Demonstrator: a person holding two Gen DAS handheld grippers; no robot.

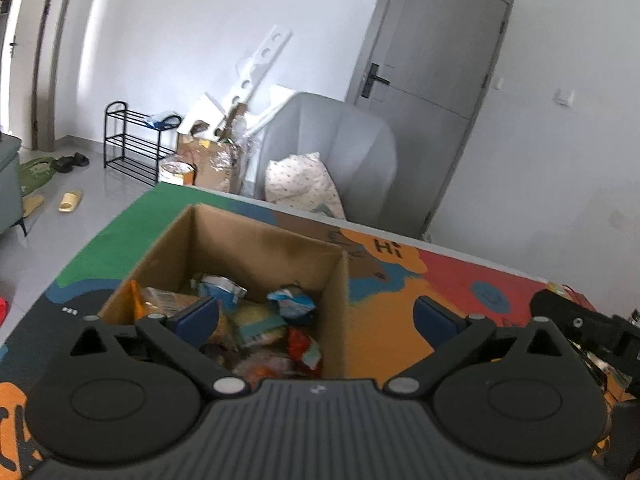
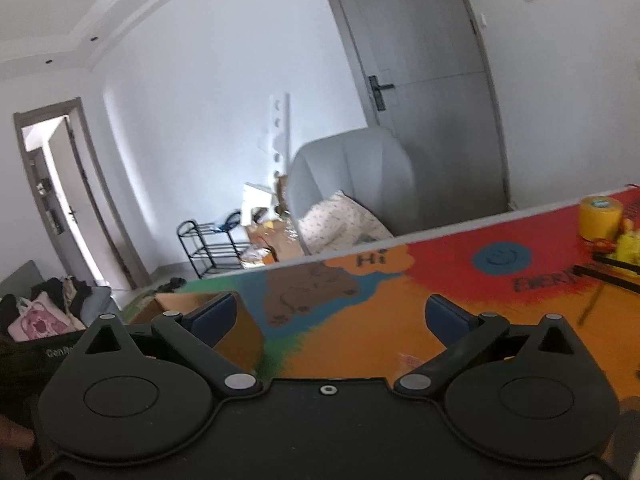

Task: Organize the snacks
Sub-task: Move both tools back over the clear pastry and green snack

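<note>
A brown cardboard box (image 1: 256, 240) stands on the colourful table mat (image 1: 400, 280) and holds several snack packets (image 1: 260, 320), blue, orange and red. My left gripper (image 1: 316, 316) is open and empty, hovering over the box's near right corner, its left finger over the snacks. My right gripper (image 2: 330, 316) is open and empty above the orange part of the mat (image 2: 360, 320). The box (image 2: 224, 328) shows partly behind its left finger. The right gripper's black body shows at the right edge of the left wrist view (image 1: 580, 320).
A yellow cylinder (image 2: 600, 218) and yellow items (image 2: 628, 246) sit at the mat's far right with black sticks. Beyond the table are a grey armchair (image 1: 332, 144) with a pillow, a black rack (image 1: 132, 140), cardboard clutter and a grey door (image 1: 432, 60).
</note>
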